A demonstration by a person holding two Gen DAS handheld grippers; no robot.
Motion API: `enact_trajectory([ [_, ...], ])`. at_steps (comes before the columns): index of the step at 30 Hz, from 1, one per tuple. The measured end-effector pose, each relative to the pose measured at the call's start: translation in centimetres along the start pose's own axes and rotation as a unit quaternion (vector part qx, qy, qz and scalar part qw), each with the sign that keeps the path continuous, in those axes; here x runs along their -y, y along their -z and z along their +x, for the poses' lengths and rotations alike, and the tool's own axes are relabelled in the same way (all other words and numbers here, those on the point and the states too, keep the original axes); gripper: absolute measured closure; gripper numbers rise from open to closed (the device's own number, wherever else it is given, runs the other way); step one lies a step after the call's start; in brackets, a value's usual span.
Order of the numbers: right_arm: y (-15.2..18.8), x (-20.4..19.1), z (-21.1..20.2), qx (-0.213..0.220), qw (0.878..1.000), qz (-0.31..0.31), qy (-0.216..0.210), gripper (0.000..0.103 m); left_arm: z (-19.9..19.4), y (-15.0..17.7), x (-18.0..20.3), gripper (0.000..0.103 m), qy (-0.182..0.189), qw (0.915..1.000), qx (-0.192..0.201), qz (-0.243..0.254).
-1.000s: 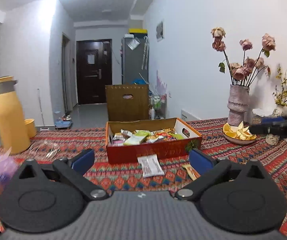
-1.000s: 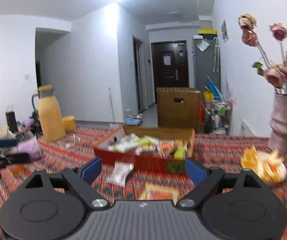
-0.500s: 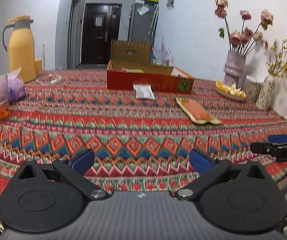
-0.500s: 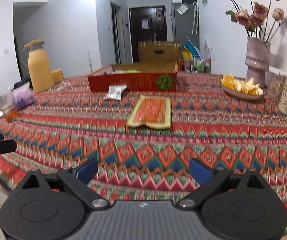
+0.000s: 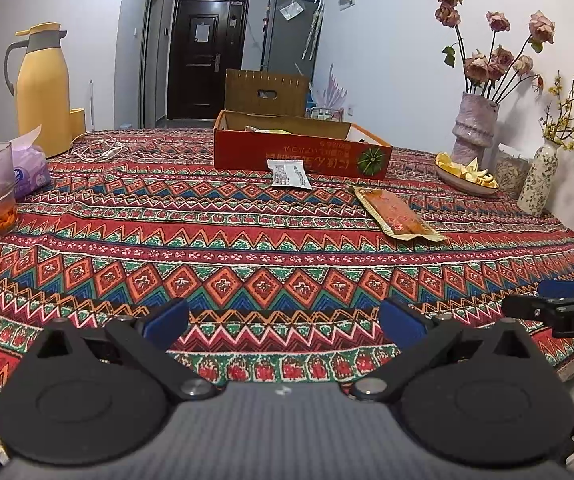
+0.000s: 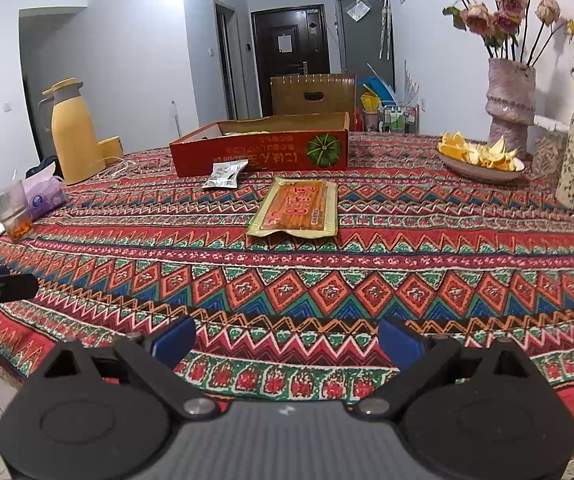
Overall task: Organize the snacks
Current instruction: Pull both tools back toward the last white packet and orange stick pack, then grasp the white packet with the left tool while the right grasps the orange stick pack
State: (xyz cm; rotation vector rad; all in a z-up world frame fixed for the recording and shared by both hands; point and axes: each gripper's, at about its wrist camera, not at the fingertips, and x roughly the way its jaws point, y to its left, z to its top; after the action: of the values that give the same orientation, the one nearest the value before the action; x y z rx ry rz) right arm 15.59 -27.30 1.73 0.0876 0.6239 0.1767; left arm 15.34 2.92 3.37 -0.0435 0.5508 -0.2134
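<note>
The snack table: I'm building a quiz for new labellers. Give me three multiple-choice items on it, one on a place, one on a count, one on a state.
1. Where does the white packet lie?
A. inside the red box
B. on the cloth before the red box
C. in the peel bowl

2. How many snack packets lie loose on the tablecloth?
A. two
B. four
C. none

3. How are the right tongs?
A. shut on the orange packet
B. open, holding nothing
C. shut, empty

Answers: B, it rests against the box front; A, the white one and the orange packet; B, the blue pads stand wide apart over bare cloth.
</note>
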Motion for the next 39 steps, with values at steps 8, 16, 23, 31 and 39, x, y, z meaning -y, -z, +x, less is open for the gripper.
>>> enact_trajectory([
  [8,-1.8,0.0,3.2,-0.016,1.0,-0.011,-0.005,0.005,2.6,-1.8,-0.1,0.0,-0.002,1.0,-0.01,0.0],
  [16,-5.5,-0.1,7.6,-0.015,0.999,-0.032,-0.01,0.005,5.6,-4.1,-0.8,0.0,0.001,0.9999,-0.013,0.002],
  [23,-9.7,0.0,13.0,-0.027,0.999,-0.038,-0.027,0.005,8.2,-6.6,-2.0,0.0,-0.005,0.9994,-0.033,-0.013],
  [31,-13.5,0.7,20.4,-0.043,0.998,-0.049,-0.021,0.007,10.4,-10.1,-3.3,0.0,-0.04,0.9983,-0.042,0.003],
  [39,-12.5,2.1,23.1,-0.042,0.998,-0.046,-0.016,0.006,20.5,-13.6,-0.5,0.0,-0.025,0.9986,-0.046,0.004],
])
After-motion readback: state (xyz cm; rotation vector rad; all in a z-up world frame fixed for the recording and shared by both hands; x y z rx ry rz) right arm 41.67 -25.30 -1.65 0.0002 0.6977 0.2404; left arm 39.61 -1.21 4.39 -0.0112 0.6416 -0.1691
